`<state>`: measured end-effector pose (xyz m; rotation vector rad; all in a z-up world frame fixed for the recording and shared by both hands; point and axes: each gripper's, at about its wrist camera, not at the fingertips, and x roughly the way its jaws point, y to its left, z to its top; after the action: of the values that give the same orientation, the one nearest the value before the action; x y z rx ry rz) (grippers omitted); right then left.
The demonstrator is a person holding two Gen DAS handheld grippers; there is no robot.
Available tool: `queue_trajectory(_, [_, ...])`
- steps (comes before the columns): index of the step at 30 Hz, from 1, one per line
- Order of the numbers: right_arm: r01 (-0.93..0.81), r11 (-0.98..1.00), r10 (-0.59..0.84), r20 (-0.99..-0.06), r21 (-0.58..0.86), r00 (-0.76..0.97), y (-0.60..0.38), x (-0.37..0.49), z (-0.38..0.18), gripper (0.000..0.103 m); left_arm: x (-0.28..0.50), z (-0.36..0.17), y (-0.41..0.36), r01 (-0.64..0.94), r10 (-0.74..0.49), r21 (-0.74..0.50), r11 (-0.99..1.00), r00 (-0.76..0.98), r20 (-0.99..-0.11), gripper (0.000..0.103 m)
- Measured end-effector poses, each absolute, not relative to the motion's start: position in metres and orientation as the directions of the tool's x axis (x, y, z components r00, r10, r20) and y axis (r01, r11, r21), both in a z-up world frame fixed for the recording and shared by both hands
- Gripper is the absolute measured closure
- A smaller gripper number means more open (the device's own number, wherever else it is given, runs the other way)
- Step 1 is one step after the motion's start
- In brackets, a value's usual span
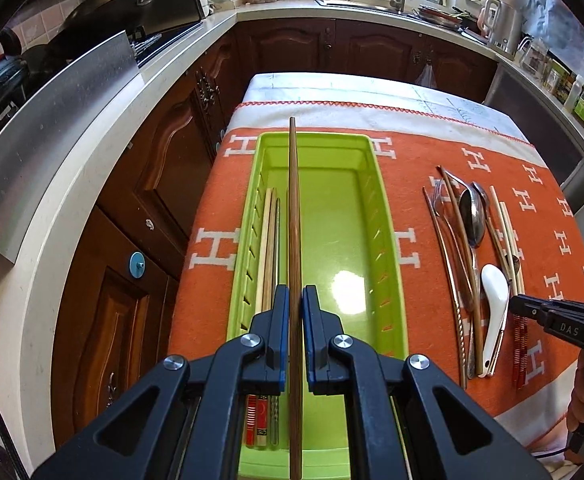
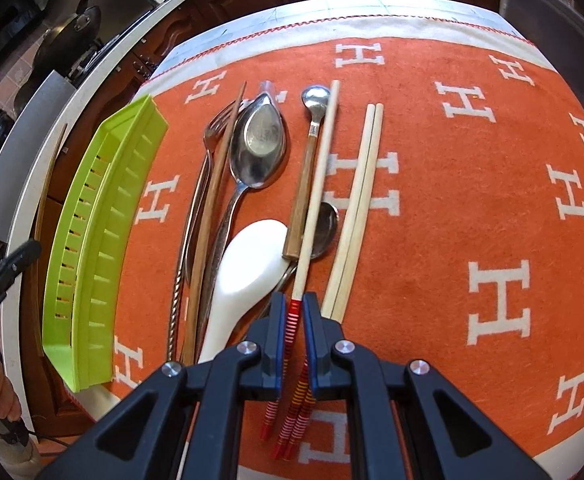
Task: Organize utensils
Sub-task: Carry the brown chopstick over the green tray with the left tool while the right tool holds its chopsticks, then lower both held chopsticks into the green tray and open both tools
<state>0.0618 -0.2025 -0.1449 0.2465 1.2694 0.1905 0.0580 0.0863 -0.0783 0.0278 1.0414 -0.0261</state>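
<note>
Left wrist view shows us our left gripper (image 1: 295,294) clenched on a dark wooden chopstick (image 1: 293,200), which runs straight out between the blue pads and hangs lengthwise above the green tray (image 1: 387,216). Inside that tray, against its left wall, we see a few chopsticks (image 1: 268,240) already lying side by side. Right wrist view shows our right gripper (image 2: 294,304) clamped on a pale chopstick with a red-striped end (image 2: 317,184), gripped at the striped part, its far tip reaching up among the pile to the right of the tray. That pile lies on the orange cloth (image 2: 451,200) and holds a white ceramic spoon (image 2: 244,272), a large metal spoon (image 2: 258,148), a fork (image 2: 212,136), a wood-handled spoon (image 2: 309,152) and a pair of pale chopsticks (image 2: 361,200), all lined roughly parallel with the tray. Two more red-striped ends (image 2: 297,412) lie under the right jaws. The cloth covers a table standing amid dark wooden cabinets (image 1: 371,52), with a pale countertop (image 1: 72,168) curving past the tray's left side and a sink (image 1: 371,4) beyond its far end. Both grippers point steeply down, and a hand (image 2: 0,384) grips the left tool's handle beside the tray.
</note>
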Motion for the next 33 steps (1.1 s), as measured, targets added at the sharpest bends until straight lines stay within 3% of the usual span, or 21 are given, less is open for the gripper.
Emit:
queue_trajectory(12, [0.104,0.909,0.35,-0.875,0.404,0.335,-0.22,0.052,-0.127,0.098,0.057,-0.073,0.094,0.028,-0.02,-0.006,1.0,0.522,-0.853,0.095])
queue_trajectory(25, [-0.153,0.863,0.505,-0.811,0.482,0.295,-0.137,0.059,-0.07,0.098,0.052,-0.059,0.117,-0.045,0.027,0.003,0.999,0.54,-0.841,0.094])
queue_trajectory(33, [-0.218,0.846,0.53,-0.813,0.487,0.242,-0.083,0.066,-0.065,0.097,0.05,-0.047,0.135,-0.097,0.076,0.026,0.995,0.562,-0.824,0.085])
